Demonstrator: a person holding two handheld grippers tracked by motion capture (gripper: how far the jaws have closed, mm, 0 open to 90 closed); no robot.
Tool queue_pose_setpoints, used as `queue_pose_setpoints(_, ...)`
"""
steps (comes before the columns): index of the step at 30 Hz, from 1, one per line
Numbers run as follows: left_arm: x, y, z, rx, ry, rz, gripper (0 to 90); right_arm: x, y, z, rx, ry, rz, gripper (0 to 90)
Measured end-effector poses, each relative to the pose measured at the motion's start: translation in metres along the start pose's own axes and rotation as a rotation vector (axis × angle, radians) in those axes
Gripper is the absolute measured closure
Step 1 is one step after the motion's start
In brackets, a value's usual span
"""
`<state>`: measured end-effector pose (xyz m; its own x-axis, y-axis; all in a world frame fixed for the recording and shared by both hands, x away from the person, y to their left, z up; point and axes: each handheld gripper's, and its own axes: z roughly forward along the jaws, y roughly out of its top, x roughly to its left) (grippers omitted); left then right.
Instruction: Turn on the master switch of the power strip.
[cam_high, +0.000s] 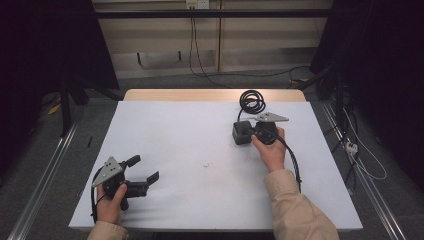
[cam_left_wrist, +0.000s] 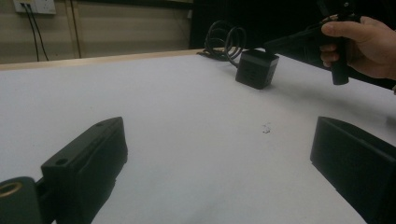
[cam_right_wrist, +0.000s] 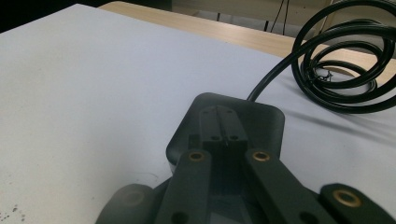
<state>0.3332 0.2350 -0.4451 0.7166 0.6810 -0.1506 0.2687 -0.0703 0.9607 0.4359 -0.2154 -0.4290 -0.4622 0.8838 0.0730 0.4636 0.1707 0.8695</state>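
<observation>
- Two grippers in use: right gripper (cam_high: 248, 131) at the black power adapter (cam_high: 241, 133), jaws clenched together above its top face, pads meeting with nothing between them.
- Left gripper (cam_high: 146, 169) parked near the front-left of the table (cam_high: 200, 150), jaws released and spread wide, holding nothing.
- Before any grasp: spread the right jaws first, straddle the adapter body across its flat sides, then squeeze squarely.
- Avoid pinching the cable at its exit from the body.
- Adapter: small, dark, box-shaped, rounded corners, standing on the white surface toward the far right.
- Coiled black cable (cam_high: 251, 101) just behind it, near the far edge.
</observation>
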Motion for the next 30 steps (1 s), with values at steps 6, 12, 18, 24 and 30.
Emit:
queue_pose_setpoints(6,-0.0004,0.0,-0.001,-0.002,0.003,0.0,3.6,-0.0006,-0.0004,0.0002,0.001,0.003,0.007,90.0)
queue_pose_setpoints(12,-0.0005,0.0002,-0.0017,-0.005,0.0,0.003,3.5,-0.0009,-0.0006,0.0002,0.001,0.005,0.016,90.0)
queue_pose_setpoints(18,-0.0002,0.0003,-0.0022,-0.005,0.001,0.004,3.5,0.0001,-0.0005,0.0001,0.003,0.0,0.008,90.0)
queue_pose_setpoints(24,-0.0009,0.0006,-0.0023,-0.009,0.001,0.004,3.5,0.0002,-0.0006,-0.0001,0.004,0.0,0.01,90.0)
queue_pose_setpoints(30,-0.0011,0.0005,-0.0029,-0.012,0.003,0.002,3.5,-0.0002,-0.0007,-0.0002,0.004,0.005,0.027,90.0)
